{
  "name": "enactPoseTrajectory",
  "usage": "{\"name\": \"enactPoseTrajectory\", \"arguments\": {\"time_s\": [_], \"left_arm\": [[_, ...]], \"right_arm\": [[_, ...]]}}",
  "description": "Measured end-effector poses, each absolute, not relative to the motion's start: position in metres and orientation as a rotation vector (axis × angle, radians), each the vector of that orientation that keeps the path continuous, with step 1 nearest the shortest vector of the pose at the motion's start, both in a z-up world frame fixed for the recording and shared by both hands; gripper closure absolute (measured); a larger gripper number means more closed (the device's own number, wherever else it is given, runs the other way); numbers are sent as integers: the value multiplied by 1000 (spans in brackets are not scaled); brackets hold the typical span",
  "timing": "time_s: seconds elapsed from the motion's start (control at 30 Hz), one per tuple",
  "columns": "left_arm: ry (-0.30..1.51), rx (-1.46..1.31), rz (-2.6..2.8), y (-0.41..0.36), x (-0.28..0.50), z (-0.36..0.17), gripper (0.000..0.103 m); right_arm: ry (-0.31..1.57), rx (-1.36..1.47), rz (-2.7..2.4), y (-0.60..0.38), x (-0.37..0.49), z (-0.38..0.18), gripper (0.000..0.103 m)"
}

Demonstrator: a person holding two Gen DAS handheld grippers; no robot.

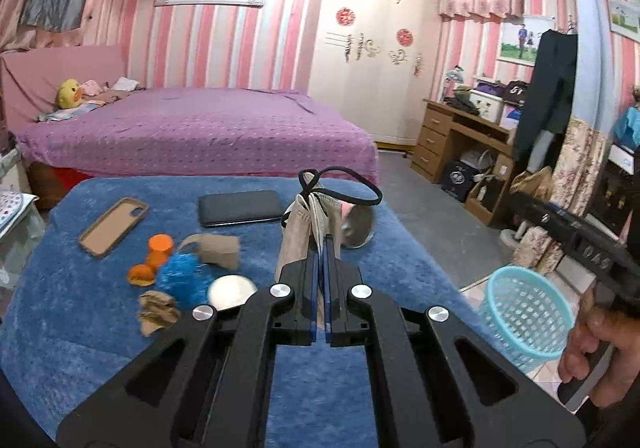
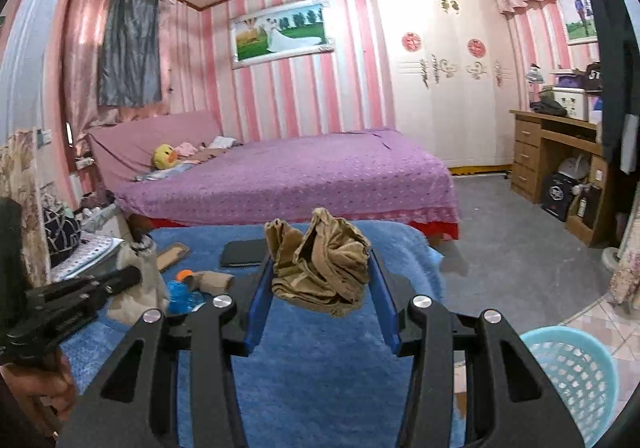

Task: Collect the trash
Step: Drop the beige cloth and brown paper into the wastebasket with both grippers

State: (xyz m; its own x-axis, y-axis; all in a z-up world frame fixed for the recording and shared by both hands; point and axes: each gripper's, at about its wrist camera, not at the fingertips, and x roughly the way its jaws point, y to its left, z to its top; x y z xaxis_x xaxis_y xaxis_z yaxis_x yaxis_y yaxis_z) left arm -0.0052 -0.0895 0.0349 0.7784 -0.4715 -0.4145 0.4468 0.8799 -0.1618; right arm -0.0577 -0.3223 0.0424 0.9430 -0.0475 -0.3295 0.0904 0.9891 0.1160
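Pink-striped walls and a purple bed [image 1: 192, 131] back a blue-covered worktop [image 1: 80, 320] strewn with scraps. On the left, the left hand-held gripper [image 1: 322, 248] is fully closed, pinching a pale paper bag [image 1: 294, 236] clear of the surface. On the right, the right hand-held gripper [image 2: 322, 280], half-open, clamps crumpled brown paper [image 2: 320, 268], likely bound for the turquoise basket [image 2: 572, 372] beside the worktop.

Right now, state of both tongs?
Left tongs: shut on a face mask.
Right tongs: shut on crumpled brown paper.
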Motion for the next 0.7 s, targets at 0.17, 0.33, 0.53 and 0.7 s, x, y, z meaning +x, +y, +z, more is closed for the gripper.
{"name": "enactPoseTrajectory", "arguments": {"time_s": [0.17,0.33,0.53,0.7], "left_arm": [[471,-20,-537,-129,-10,41,103],[483,-1,-624,-180,-20,43,103],[485,37,-745,-253,-42,41,103],[491,69,-850,-307,-58,36,103]], "right_arm": [[317,181,-111,-363,-70,50,57],[297,231,-184,-402,-83,52,57],[292,270,-296,-451,-108,48,57],[273,294,-368,-487,-130,49,57]]}}
